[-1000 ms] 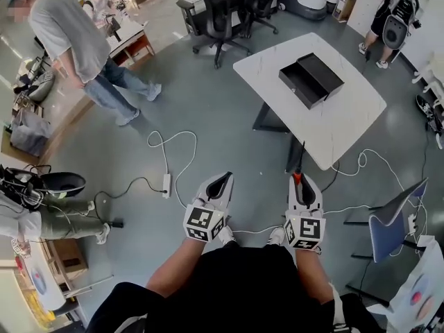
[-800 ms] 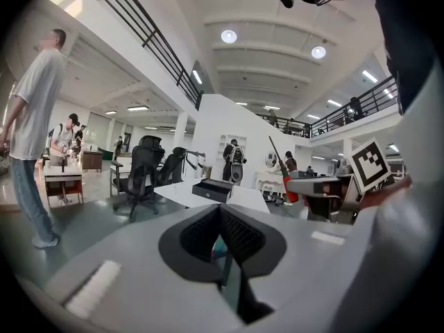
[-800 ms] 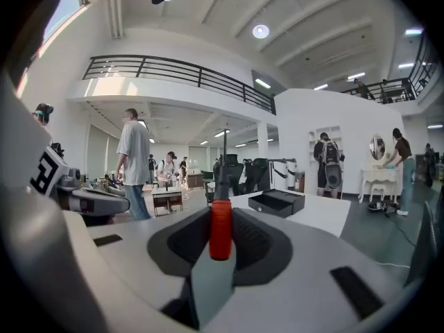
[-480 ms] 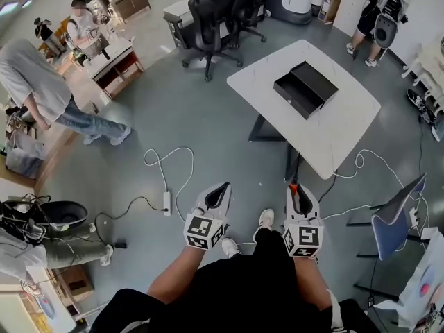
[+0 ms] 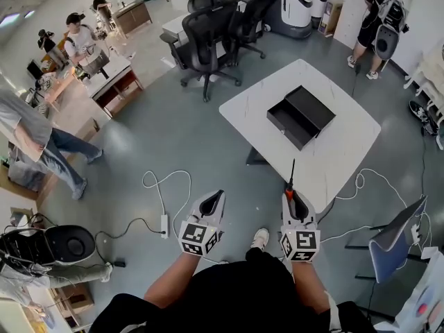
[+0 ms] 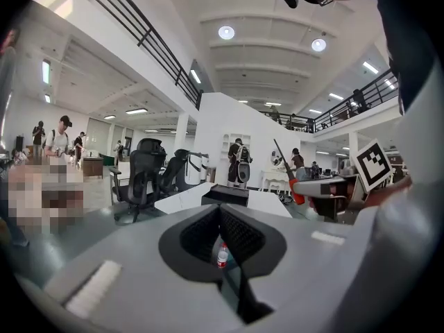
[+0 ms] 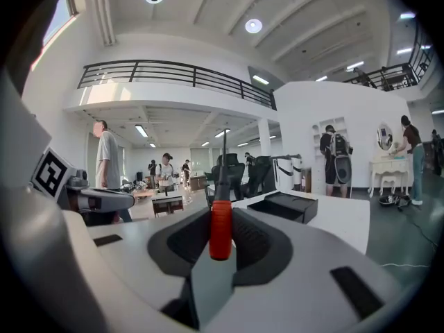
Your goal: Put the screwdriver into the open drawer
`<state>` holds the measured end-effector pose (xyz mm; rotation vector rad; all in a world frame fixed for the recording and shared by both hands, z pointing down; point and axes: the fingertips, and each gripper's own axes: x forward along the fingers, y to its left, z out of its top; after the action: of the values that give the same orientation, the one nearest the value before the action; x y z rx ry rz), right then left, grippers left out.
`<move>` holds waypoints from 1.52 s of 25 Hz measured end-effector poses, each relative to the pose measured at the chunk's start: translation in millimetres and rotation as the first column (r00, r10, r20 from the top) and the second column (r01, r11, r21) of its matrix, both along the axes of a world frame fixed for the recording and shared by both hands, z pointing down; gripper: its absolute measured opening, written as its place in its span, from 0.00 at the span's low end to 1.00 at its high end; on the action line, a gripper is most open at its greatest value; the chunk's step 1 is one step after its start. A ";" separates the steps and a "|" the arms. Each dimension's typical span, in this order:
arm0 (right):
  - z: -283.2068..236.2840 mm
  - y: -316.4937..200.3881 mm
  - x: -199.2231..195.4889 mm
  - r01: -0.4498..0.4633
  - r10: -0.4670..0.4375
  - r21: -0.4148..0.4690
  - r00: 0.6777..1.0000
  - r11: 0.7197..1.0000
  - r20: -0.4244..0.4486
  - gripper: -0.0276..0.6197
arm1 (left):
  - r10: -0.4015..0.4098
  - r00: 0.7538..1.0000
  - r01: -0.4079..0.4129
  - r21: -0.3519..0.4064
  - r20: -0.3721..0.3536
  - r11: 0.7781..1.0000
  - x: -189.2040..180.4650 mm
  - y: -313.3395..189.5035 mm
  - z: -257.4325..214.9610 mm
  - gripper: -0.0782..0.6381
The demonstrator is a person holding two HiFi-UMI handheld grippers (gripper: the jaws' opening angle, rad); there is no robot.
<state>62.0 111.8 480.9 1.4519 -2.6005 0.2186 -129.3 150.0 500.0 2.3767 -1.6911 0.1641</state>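
The open drawer (image 5: 295, 125) now sits nearer, straight ahead of your right gripper (image 5: 291, 198), which clamps the screwdriver (image 5: 289, 188), its shaft pointing toward the drawer.

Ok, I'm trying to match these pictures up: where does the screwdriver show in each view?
Head view: screwdriver low, right of centre, in the right tool, pointing at the table.
Left gripper view: screwdriver right of centre, shaft tilted up-left.
Right gripper view: screwdriver dead centre, between the jaws.
Shared landmark: black drawer on the table.
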 end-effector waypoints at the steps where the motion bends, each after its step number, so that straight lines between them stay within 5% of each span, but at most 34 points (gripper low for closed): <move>1: -0.3 -9.0 2.4 0.001 -0.001 -0.003 1.000 1.000 0.002 0.19 | 0.002 1.000 -0.002 0.000 0.003 1.000 2.8 -10.0 -1.5 0.12; 25: 15.1 -148.4 58.9 0.000 0.001 -0.065 1.000 0.998 0.003 0.19 | -0.004 1.000 0.004 -0.036 0.005 0.999 56.7 -159.1 2.1 0.12; 38: 35.9 -230.1 35.3 -0.087 0.078 -0.073 0.990 0.994 -0.118 0.19 | 0.173 0.985 -0.173 -0.026 0.024 0.985 51.5 -271.9 14.7 0.12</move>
<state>97.3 -118.3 516.7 1.5005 -2.4167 0.2356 -77.8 -121.9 514.7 2.5131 -1.4828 0.2422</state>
